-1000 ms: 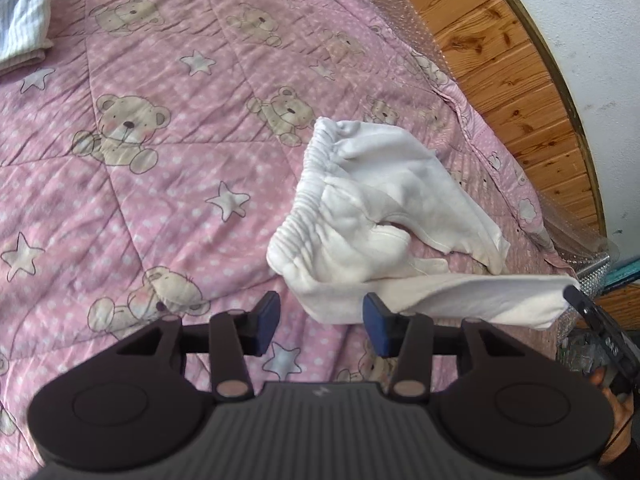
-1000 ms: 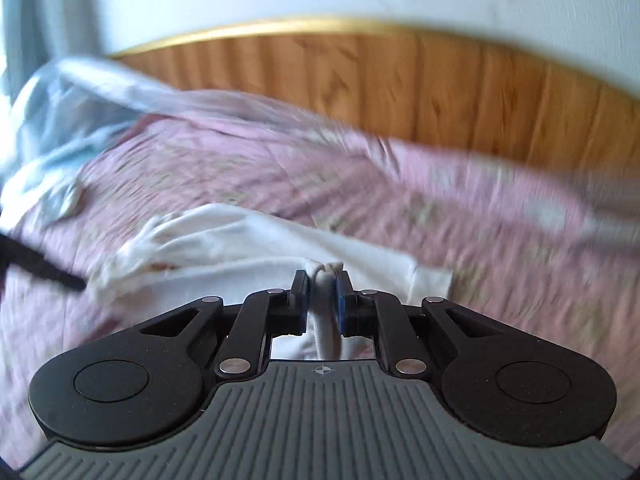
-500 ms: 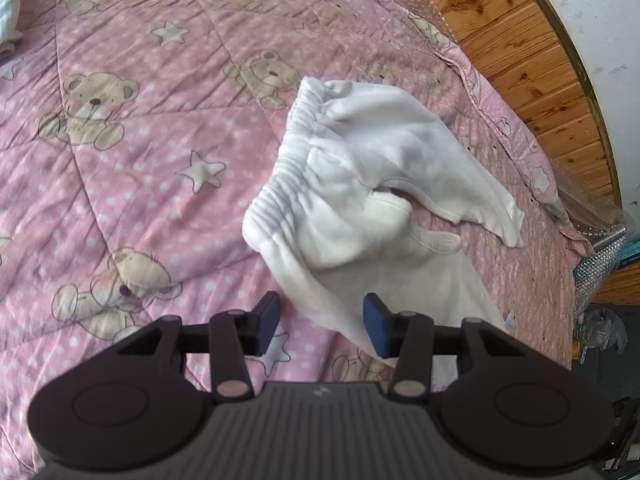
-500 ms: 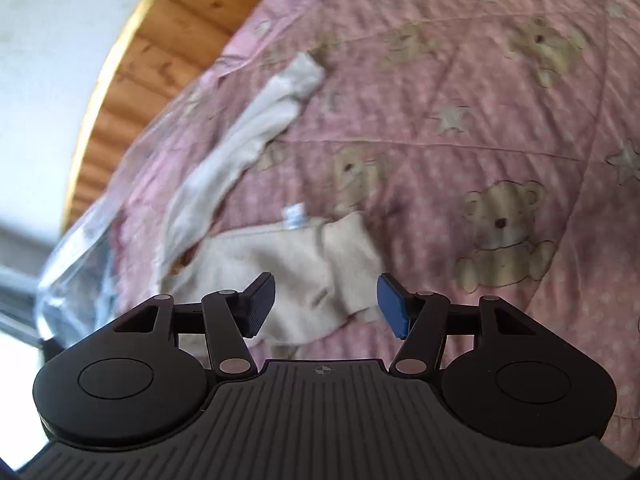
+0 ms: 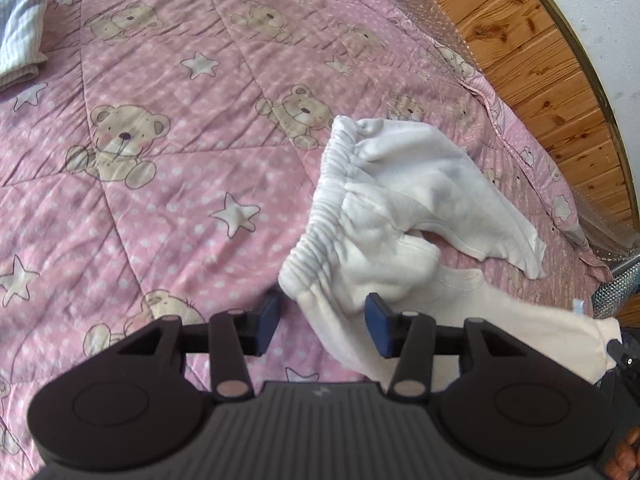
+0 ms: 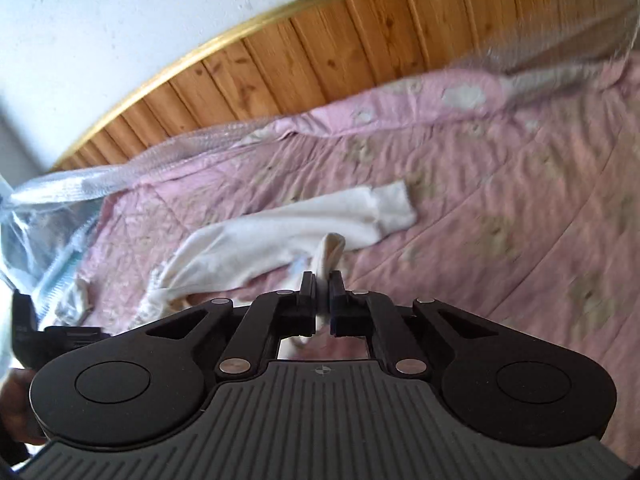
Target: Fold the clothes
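Lying crumpled on the pink teddy-bear quilt (image 5: 168, 208), the white baby trousers (image 5: 400, 208) are pinched at one leg cuff by the right gripper (image 6: 322, 284), whose jaws have just been closing on it. The left gripper (image 5: 322, 322) is held part open, nothing gripped. The thin pinch could slip if pulled, and the waistband may bunch.

trousers (image 5: 404, 216) on quilt (image 5: 168, 208), headboard (image 5: 532, 60) behind

Home bedroom, pink teddy-bear quilt (image 5: 168, 208), wooden headboard (image 6: 320, 52), white wall (image 6: 120, 12)
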Tool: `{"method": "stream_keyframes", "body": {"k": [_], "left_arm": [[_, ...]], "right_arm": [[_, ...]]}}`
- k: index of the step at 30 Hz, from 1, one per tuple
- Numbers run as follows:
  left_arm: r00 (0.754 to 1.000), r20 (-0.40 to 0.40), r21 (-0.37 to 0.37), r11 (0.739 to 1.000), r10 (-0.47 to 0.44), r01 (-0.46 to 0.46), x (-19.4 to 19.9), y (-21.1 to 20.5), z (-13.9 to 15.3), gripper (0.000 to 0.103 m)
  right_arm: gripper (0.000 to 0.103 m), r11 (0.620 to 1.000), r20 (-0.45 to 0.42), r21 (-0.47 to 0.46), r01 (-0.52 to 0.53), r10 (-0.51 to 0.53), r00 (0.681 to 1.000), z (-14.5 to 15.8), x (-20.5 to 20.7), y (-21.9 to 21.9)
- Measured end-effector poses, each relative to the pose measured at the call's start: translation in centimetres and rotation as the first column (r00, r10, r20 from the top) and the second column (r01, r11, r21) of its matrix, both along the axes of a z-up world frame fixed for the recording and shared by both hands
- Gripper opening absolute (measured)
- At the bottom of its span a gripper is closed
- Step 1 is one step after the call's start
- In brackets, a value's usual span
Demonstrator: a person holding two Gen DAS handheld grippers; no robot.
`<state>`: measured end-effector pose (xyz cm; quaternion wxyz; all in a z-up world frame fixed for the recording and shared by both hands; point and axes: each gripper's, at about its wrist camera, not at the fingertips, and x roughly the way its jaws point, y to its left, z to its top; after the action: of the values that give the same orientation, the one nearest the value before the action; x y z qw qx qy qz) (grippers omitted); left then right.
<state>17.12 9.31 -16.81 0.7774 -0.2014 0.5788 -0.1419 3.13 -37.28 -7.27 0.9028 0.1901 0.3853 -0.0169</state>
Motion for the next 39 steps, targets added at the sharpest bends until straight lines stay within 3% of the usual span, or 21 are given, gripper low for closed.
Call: {"method": "stream_keyframes", "body": {"k": [4, 5, 10, 15, 17, 18, 19, 20, 21, 22, 23, 24, 25, 26, 27, 30, 31, 33, 35, 37, 39], "left_arm": [[1.0, 0.008, 0.012, 1.0, -0.013, 0.013, -0.5, 0.1, 0.2, 0.048], [1.0, 0.02, 0.017, 1.0, -0.021, 0.02, -0.6, 0.2, 0.6, 0.047], [0.988, 0.114, 0.051, 0.994, -0.106, 0.1, -1.5, -0.3, 3.4, 0.049], [0.979, 0.081, 0.188, 0.968, -0.186, 0.168, -2.4, -1.4, 1.0, 0.045], [0.966, 0.133, 0.253, 0.95, -0.222, 0.183, -3.1, -0.7, 0.8, 0.034], [0.967, 0.136, 0.265, 0.948, -0.217, 0.176, -3.3, 0.0, 0.7, 0.025], [0.97, 0.134, 0.266, 0.951, -0.202, 0.161, -3.4, 0.9, 0.7, 0.02], [0.974, 0.133, 0.267, 0.953, -0.186, 0.146, -3.5, 1.9, 0.7, 0.012], [0.977, 0.131, 0.268, 0.954, -0.17, 0.13, -3.6, 2.8, 0.6, 0.009], [0.979, 0.13, 0.269, 0.956, -0.155, 0.115, -3.8, 3.7, 0.6, 0.008], [0.986, 0.119, 0.241, 0.966, -0.119, 0.088, -3.8, 4.7, 0.6, 0.007], [0.99, 0.105, 0.209, 0.975, -0.092, 0.068, -3.8, 5.3, 0.7, 0.007], [0.993, 0.09, 0.181, 0.982, -0.071, 0.054, -3.9, 5.9, 0.9, 0.013], [0.993, 0.092, 0.16, 0.985, -0.078, 0.063, -4.3, 6.1, 1.3, 0.033], [0.989, 0.108, 0.173, 0.982, -0.101, 0.081, -5.0, 6.2, 1.6, 0.04], [0.984, 0.128, 0.207, 0.974, -0.124, 0.096, -6.9, 8.0, 0.9, 0.033], [0.987, 0.127, 0.181, 0.98, -0.1, 0.076, -7.4, 9.3, 0.7, 0.029], [0.994, 0.1, 0.15, 0.988, -0.054, 0.038, -8.1, 11.6, 0.6, 0.015], [0.996, 0.075, 0.141, 0.99, -0.039, 0.028, -8.4, 13.2, 0.7, 0.014], [0.998, 0.044, 0.138, 0.99, -0.036, 0.029, -8.2, 14.1, 1.1, 0.016], [0.998, 0.054, 0.108, 0.994, -0.035, 0.03, -7.8, 14.4, 2.2, 0.036]], "right_arm": [[0.006, 0.999, -0.215, 0.042, 0.033, -0.023, 0.976, -6.6, 0.9, -2.0], [0.012, 0.998, -0.245, 0.044, 0.053, -0.04, 0.969, -7.8, 0.8, -2.2], [0.03, 0.983, -0.066, -0.146, 0.114, -0.125, 0.99, -4.1, -1.2, 0.4], [0.043, 0.983, -0.075, -0.126, -0.132, 0.123, 0.99, -6.2, 2.2, 5.6], [0.041, 0.985, -0.133, -0.124, -0.119, 0.102, 0.986, -8.5, 1.9, 4.9], [0.025, 0.987, -0.158, -0.123, -0.107, 0.086, 0.984, -9.6, 1.6, 4.3], [0.023, 0.987, -0.175, -0.132, -0.092, 0.068, 0.982, -9.9, 1.0, 3.7], [0.004, 0.986, -0.187, -0.145, -0.076, 0.049, 0.981, -9.9, 0.3, 3.1], [0.0, 0.986, -0.196, -0.16, -0.054, 0.022, 0.98, -9.6, -0.5, 2.7], [0.0, 0.984, -0.203, -0.176, -0.029, -0.008, 0.979, -9.2, -1.1, 2.5], [0.015, 0.979, -0.188, -0.205, -0.018, -0.021, 0.982, -8.3, -1.9, 3.0], [0.033, 0.971, -0.162, -0.24, -0.013, -0.027, 0.986, -7.2, -2.7, 3.9], [0.04, 0.961, -0.135, -0.275, -0.008, -0.031, 0.99, -6.1, -3.5, 4.8], [0.047, 0.967, -0.115, -0.255, -0.018, -0.011, 0.993, -5.4, -4.3, 5.8], [0.051, 0.978, -0.124, -0.204, -0.046, 0.021, 0.992, -5.4, -5.0, 6.9], [0.053, 0.988, -0.241, -0.107, -0.108, 0.08, 0.967, -8.2, -6.9, 9.3], [0.053, 0.987, -0.292, -0.123, -0.099, 0.059, 0.955, -9.5, -7.9, 9.4], [0.051, 0.976, -0.263, -0.208, -0.063, 0.006, 0.965, -10.0, -11.1, 8.9], [0.051, 0.971, -0.301, -0.237, -0.016, -0.058, 0.952, -10.0, -13.1, 7.7], [0.051, 0.973, -0.345, -0.232, 0.019, -0.101, 0.933, -9.6, -13.7, 6.3], [0.051, 0.975, -0.332, -0.215, 0.057, -0.128, 0.935, -8.1, -13.1, 5.2]]}}
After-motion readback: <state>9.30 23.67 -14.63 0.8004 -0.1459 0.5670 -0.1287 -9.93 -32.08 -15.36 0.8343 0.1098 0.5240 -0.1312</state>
